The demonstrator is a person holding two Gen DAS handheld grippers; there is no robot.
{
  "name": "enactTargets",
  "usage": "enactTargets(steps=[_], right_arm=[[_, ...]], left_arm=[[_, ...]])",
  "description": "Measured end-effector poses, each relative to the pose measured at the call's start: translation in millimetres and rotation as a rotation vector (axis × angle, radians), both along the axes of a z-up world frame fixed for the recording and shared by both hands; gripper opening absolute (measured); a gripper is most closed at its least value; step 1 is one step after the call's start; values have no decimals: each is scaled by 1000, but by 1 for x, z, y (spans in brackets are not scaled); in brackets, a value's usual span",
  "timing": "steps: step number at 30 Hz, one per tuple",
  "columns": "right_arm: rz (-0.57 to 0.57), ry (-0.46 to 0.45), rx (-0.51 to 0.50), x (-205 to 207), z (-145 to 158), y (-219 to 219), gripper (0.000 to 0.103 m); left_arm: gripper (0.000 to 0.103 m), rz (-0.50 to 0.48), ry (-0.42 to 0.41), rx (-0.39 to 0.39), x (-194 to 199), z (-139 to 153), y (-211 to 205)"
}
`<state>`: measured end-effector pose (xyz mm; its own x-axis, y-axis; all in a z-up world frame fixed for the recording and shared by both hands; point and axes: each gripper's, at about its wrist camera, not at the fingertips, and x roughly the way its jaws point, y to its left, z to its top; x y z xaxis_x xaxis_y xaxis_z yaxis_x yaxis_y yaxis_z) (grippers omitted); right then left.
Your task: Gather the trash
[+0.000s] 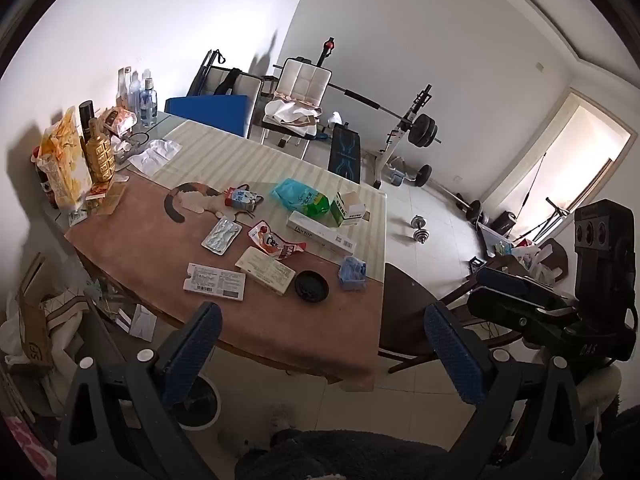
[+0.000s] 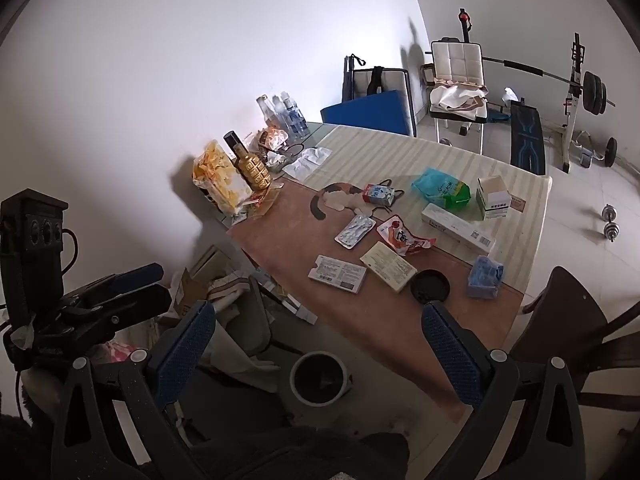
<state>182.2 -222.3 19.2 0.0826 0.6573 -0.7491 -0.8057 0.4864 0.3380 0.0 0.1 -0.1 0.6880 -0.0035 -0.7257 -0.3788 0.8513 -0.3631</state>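
Observation:
Trash lies scattered on the table: a white flat packet, a cream box, a black round lid, a crumpled blue wrapper, a red snack wrapper, a blister pack, a long white box, a green-blue bag and a small milk carton. The same items show in the right wrist view, such as the lid and packet. My left gripper is open and empty, held before the table's near edge. My right gripper is open and empty above a white-rimmed trash bin on the floor.
A gold bottle, a chip bag and water bottles stand at the table's far left by the wall. A dark chair stands right of the table. Cardboard and bags clutter the floor at left. A weight bench and dumbbells stand beyond.

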Motion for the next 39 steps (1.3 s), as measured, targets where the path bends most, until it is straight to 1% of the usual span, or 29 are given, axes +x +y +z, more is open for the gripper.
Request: enactTargets(steps=[7,16,18,26,28,36,37,39], right_arm=[[8,11,1,-1,-3,0,103],[0,15,8,1,0,2,103],[1,15,6,1,0,2,103],[1,17,11,2,0,0,103],[1,16,12,1,0,0,103],[-7,17,10,0,-4,5,103],[-6,18,15,3,1,-6,103],[-5,18,14,3,2,-6,103]], left_arm=[[103,-2,1,1,0,0,0],[103,-2,-6,5,-2,-2,8],[103,-3,-1,9,2,3,3],[103,-2,-5,6,4,4,19],[103,-3,-3,15,3,4,2],[103,-14,-11,6,4,9,7],[103,-20,-10,13,14,21,-3],[103,-25,-14,16,12,19,-7]])
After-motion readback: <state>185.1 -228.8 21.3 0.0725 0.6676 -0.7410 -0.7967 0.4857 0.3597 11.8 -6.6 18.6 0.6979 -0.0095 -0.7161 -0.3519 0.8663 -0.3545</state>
